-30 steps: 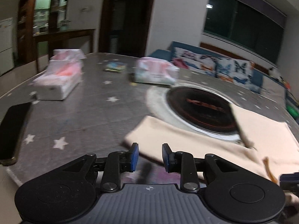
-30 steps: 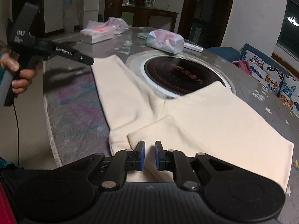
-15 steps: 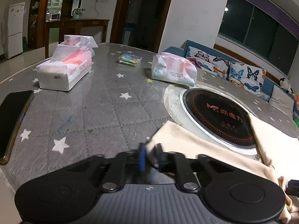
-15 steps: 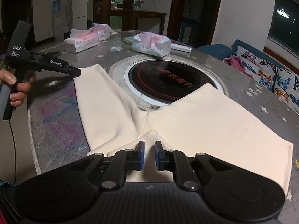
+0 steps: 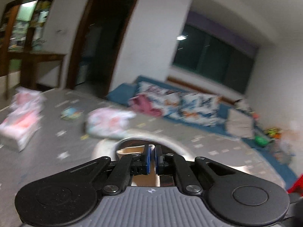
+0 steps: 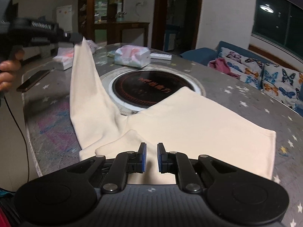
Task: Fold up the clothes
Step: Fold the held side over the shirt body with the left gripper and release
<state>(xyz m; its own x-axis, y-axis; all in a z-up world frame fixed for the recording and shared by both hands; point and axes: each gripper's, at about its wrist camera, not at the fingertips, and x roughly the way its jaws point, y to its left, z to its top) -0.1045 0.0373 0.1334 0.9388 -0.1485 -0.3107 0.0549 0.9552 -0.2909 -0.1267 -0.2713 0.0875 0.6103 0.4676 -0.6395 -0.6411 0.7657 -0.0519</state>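
Right wrist: left hand-held gripper [image 6: 80, 38] clamps cream garment [image 6: 170, 121] corner; label blurred.

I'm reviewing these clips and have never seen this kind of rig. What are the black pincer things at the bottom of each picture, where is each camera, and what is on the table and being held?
There is no robot here: a person holds a two-finger gripper in each hand, with a wide-angle camera on each looking forward along the fingers. The black pincers are those fingers.

The blurred picture comes from the left gripper. Its jaws are shut on the end of one leg of the cream trousers; a bit of cream cloth shows by the pads. The right camera sees that same gripper from outside, with the person's hand on its handle and the leg raised off the table.

The right gripper hangs over the waist end, jaws nearly closed, holding nothing visible.

Also on the table: a round cooktop, tissue packs and a phone.
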